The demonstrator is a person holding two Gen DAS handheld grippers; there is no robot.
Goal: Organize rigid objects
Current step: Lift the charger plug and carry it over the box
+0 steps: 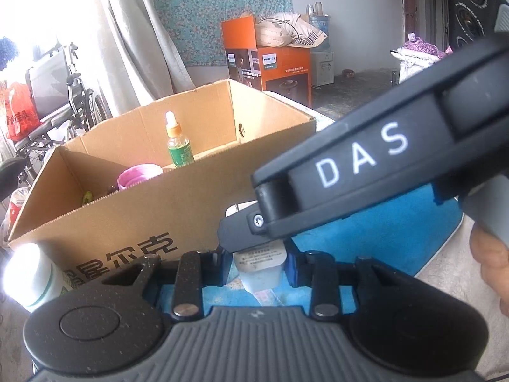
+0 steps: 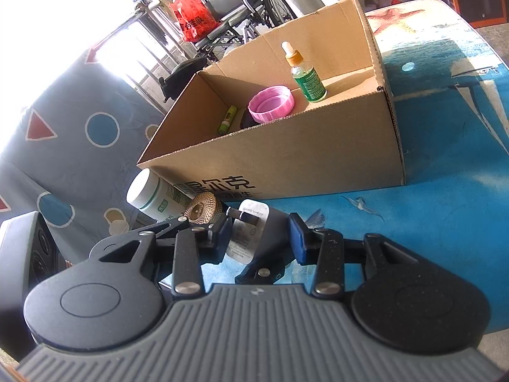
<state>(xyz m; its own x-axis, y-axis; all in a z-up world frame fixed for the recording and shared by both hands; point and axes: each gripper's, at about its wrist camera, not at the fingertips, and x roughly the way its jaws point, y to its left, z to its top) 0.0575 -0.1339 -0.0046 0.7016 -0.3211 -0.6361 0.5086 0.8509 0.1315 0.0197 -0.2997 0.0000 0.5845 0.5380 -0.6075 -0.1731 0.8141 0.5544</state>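
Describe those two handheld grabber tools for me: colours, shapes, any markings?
Both match: a ribbed grey body, two round black speckled discs, black linkage bars with silver rivets, and blue pads on the fingertips. The left gripper shows this too. The right gripper, seen from outside, is a black housing lettered "DAS" in white.

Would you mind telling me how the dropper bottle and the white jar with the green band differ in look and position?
The dropper bottle is slim, clear green with an orange collar; the white jar is squat and opaque. The dropper bottle stands upright inside the cardboard box; the white jar lies on its side outside, against the box's front wall. Both carry green labels.
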